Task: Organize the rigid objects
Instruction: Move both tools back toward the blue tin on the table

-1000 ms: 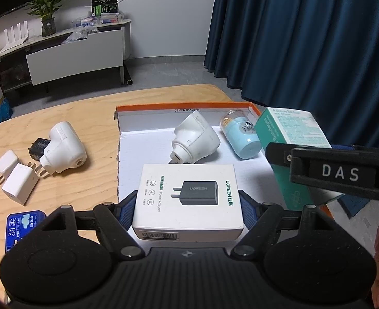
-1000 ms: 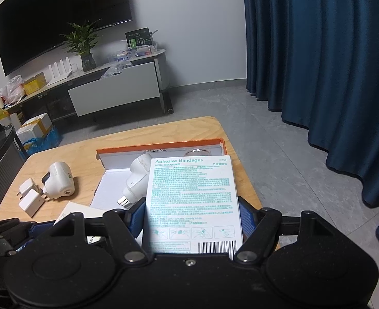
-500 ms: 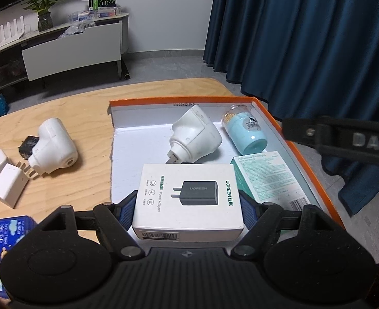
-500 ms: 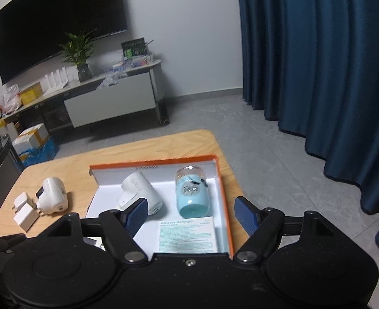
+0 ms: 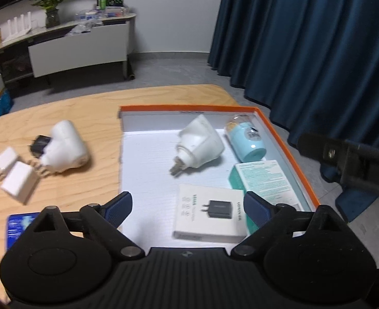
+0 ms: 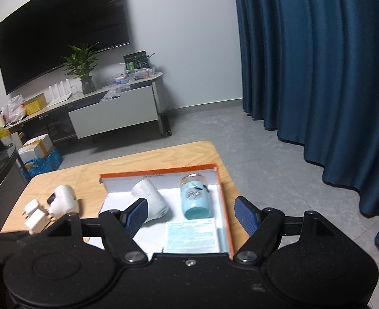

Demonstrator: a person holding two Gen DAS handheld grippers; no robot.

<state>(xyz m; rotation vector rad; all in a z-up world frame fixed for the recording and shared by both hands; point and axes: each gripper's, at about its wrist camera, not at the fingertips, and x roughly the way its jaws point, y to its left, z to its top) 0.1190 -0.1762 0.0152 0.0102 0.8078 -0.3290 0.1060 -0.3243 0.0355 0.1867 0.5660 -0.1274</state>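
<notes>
An orange-rimmed white tray holds a white plug adapter, a light blue jar on its side, a teal bandage box and a white charger box. My left gripper is open and empty above the tray's near part, with the charger box lying between its fingers. My right gripper is open and empty, raised above the tray, with the bandage box and the jar below it.
On the wooden table left of the tray lie a white adapter with a black plug, two small white chargers and a blue packet. The table's right edge meets grey floor and a blue curtain.
My left gripper has opened and let the charger box down in the tray. Earlier my right gripper released the bandage box in the tray, and it has since risen and drawn back.
</notes>
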